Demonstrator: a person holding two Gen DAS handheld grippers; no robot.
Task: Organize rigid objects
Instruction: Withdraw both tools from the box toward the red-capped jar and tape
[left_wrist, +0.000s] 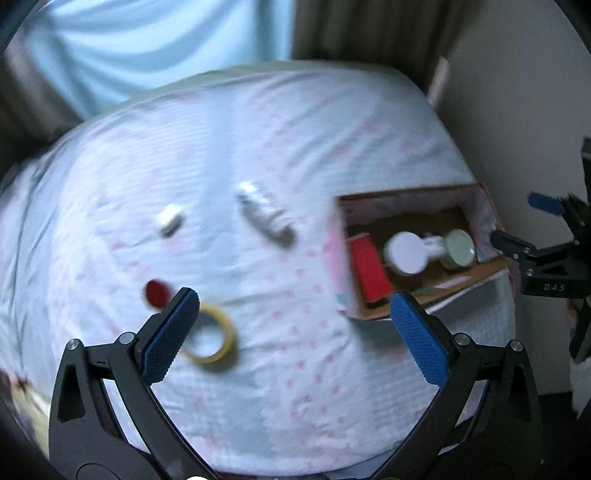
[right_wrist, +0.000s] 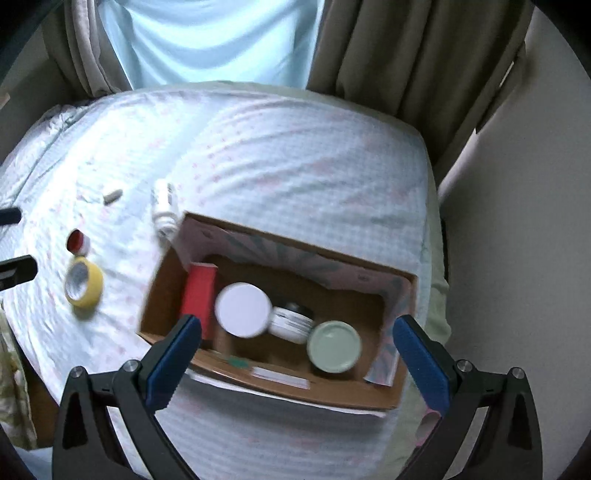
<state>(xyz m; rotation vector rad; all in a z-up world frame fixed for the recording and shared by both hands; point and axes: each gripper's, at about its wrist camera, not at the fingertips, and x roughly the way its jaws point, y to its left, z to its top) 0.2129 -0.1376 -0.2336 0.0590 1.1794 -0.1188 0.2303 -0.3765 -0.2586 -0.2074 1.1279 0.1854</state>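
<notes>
Two black grippers with blue ribbed finger pads are held above a bed covered by a white sheet with small pink motifs (right_wrist: 295, 155). The left gripper (left_wrist: 295, 332) is spread wide and holds nothing; nearest to it, a yellow ring of adhesive tape (left_wrist: 212, 338) lies flat on the sheet, partly hidden behind the left finger pad. Just beyond the tape, a small red round cap (left_wrist: 157, 293) is seen. Farther toward the middle of the bed lie a blurred silvery-white elongated object (left_wrist: 266, 216) and a small white rounded object (left_wrist: 170, 219); neither can be identified.

The right gripper (right_wrist: 295, 354) is likewise released and empty, hovering over an open brown cardboard box (right_wrist: 402, 391) set near the right edge of the bed. Inside the box, at its left end, a red rectangular block (right_wrist: 199, 297) stands; beside it are a jar with a white round lid (right_wrist: 243, 309), a small white jar lying on its side (right_wrist: 291, 323), and a jar with a pale green round lid (right_wrist: 334, 346) toward the right end. Beyond the bed, beige curtains (right_wrist: 406, 55) hang.
</notes>
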